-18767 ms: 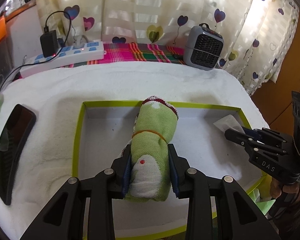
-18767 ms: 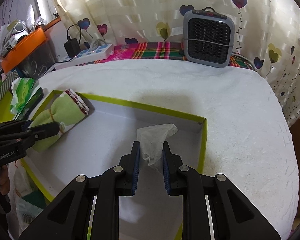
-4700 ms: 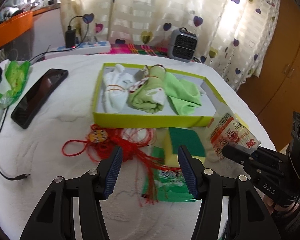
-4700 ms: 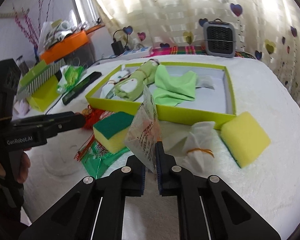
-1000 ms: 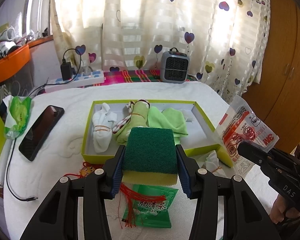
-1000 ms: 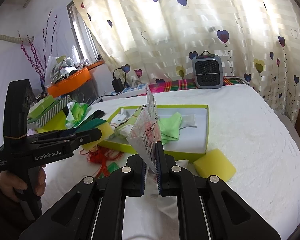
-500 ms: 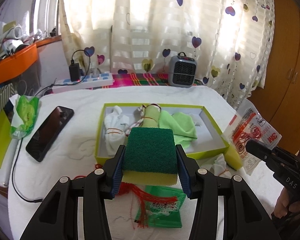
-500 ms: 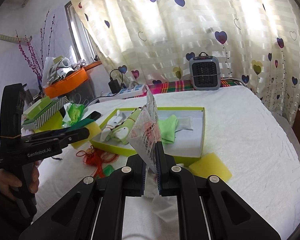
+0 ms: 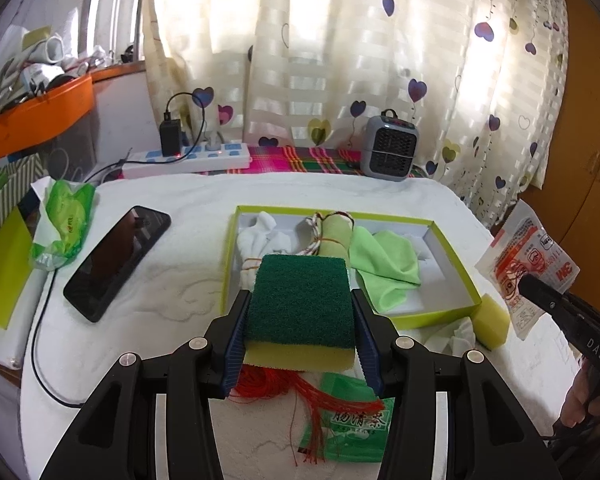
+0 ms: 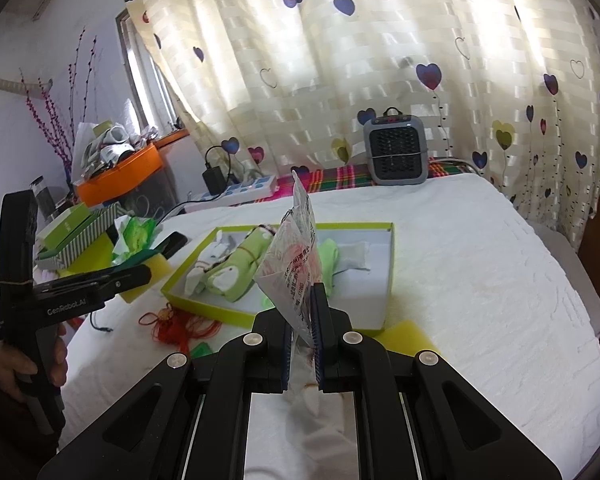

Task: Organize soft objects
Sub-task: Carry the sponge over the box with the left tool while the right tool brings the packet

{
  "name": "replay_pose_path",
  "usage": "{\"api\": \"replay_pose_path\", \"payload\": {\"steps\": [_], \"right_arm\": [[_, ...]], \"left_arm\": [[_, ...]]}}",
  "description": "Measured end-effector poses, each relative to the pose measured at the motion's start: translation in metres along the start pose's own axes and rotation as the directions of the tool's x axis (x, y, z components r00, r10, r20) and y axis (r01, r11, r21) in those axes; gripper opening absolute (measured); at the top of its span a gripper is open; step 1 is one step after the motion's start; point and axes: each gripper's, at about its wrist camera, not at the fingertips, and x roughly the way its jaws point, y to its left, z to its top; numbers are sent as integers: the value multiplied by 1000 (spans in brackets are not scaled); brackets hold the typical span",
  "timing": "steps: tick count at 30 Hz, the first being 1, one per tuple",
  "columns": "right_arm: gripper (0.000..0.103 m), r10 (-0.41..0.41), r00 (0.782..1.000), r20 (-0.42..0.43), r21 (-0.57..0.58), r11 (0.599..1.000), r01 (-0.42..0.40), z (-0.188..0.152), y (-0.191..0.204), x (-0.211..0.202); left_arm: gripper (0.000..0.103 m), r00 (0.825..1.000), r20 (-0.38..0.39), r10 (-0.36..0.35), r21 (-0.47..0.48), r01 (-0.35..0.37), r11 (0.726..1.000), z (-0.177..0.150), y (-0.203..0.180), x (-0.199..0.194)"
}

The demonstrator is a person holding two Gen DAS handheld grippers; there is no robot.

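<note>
We clamp the green-topped sponge (image 9: 300, 304) in our left tongs (image 9: 300, 320), right tongs (image 10: 302, 320) pinching a printed packet (image 10: 296, 264), both above the desk (image 10: 480, 280).

Dark green and yellow sponge (image 9: 302, 312), lime-green box (image 9: 432, 318), red-printed clear packet (image 10: 296, 276), cream curtain (image 9: 340, 60) with purple hearts

A green-topped yellow sponge (image 9: 300, 304) is held level above the white-covered tabletop (image 9: 172, 280). A printed plastic packet (image 10: 296, 268) is held upright. Inside the green-rimmed box (image 9: 440, 314) lie a white bundle (image 9: 260, 240), a rolled green cloth (image 9: 334, 236) and a loose green cloth (image 9: 384, 260); a second yellow sponge (image 9: 492, 324) rests just outside, perhaps touching it.
</note>
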Motion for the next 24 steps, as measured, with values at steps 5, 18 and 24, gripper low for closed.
{"api": "replay_pose_path", "payload": {"steps": [5,18,24], "right_arm": [[9,-15,1000,9,15,1000,15,4,-7,1],[9,-22,1000,-4,27,999,22,6,-14,11],[9,-33,999,4,13,999,33,14,-15,14]], "left_arm": [[47,1000,-2,8,-8,-8,1000,2,5,3],[47,999,-5,32,-33,-32,999,4,19,6],[47,1000,-1,27,-17,-27,1000,13,16,10]]}}
